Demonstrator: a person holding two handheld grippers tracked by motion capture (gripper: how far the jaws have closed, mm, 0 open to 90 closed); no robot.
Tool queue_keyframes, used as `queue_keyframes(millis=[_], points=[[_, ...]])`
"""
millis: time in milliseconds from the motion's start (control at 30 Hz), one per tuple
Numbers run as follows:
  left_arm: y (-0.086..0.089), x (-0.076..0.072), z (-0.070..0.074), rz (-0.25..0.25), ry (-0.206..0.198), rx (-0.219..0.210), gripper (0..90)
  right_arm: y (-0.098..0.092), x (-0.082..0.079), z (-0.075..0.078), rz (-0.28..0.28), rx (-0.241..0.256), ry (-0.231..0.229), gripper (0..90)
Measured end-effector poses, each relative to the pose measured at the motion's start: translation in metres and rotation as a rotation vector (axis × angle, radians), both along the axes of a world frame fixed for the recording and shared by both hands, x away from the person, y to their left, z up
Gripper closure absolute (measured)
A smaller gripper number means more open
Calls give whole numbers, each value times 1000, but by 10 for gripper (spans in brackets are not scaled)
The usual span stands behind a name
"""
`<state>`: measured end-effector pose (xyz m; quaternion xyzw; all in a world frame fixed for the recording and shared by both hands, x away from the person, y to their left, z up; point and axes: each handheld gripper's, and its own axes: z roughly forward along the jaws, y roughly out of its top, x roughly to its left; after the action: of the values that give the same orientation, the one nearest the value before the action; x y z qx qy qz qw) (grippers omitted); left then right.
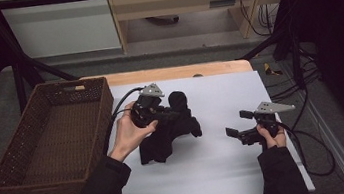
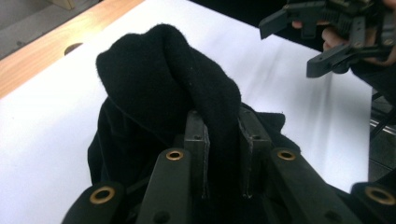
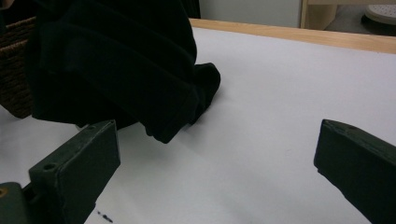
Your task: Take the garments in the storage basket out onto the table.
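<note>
Fleecy black cloth [image 2: 163, 79] bunches between the clamped left tongs [image 2: 223, 154]; right tongs [image 3: 215, 163] gape wide over smooth white sheet [image 3: 280, 116].

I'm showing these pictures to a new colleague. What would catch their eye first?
A black cloth bunched in the middle of the white table, pinched between the jaws of the left gripper. Next, the empty brown basket at the left edge, and the right gripper open beside the cloth.
</note>
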<state>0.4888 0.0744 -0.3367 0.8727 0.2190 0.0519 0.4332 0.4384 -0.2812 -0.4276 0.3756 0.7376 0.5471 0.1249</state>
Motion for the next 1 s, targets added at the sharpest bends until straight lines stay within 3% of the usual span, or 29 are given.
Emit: queue_keyframes(millis=[267,467,567,600,633,700,800,1000], points=[[0,0,-17,8,14,3,712,0,0,0,-1,0,0,7],[3,2,-28,27,30,3,629,0,0,0,-1,-2,0,7],[4,2,-31,49,26,4,512,0,0,0,0,-3,0,7],[5,2,-31,56,20,7,407,0,0,0,-1,-1,0,8],[5,2,-30,64,20,7,407,0,0,0,-1,-1,0,8],[7,3,-30,71,21,-1,325,0,0,0,0,-2,0,8],[9,3,-28,95,13,21,187,0,0,0,-1,0,0,7],[18,1,-22,145,2,14,85,0,0,0,1,-2,0,7]])
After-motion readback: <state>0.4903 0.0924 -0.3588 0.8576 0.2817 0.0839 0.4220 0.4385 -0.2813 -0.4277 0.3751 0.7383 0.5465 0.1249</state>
